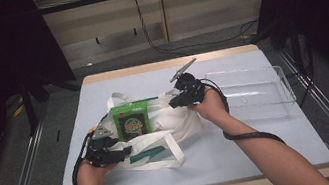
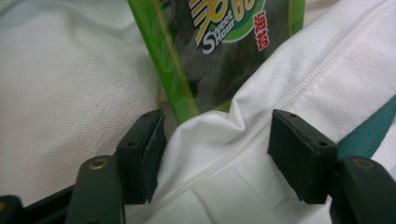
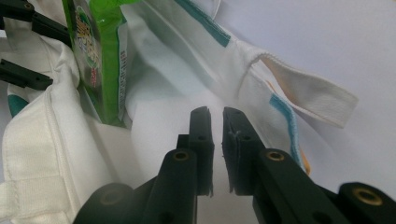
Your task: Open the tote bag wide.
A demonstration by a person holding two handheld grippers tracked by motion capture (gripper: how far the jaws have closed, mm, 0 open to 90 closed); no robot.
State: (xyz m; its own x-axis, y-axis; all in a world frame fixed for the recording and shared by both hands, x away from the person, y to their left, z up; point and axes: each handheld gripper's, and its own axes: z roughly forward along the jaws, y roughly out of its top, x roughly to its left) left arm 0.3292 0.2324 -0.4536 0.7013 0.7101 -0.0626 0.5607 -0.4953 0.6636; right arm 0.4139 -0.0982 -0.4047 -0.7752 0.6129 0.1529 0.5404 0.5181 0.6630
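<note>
Left gripper [image 2: 217, 140] spread wide, jaws straddling a puckered fold of the white tote bag [image 2: 261, 140] at its zipped near edge, not yet biting. Right gripper [image 3: 215, 140] nearly pressed together, perhaps pinching a thin layer of the far rim, though cannot tell for sure. Between them, green snack packet [image 1: 130, 120] standing half inside the bag's mouth, leaning on loose cloth. Likely trouble: closing on cloth alone and tugging, so tipping the packet out onto the table [image 1: 243, 152]; or catching the packet's corner and crushing it. Clear tray [image 1: 254, 92] well apart at right.
</note>
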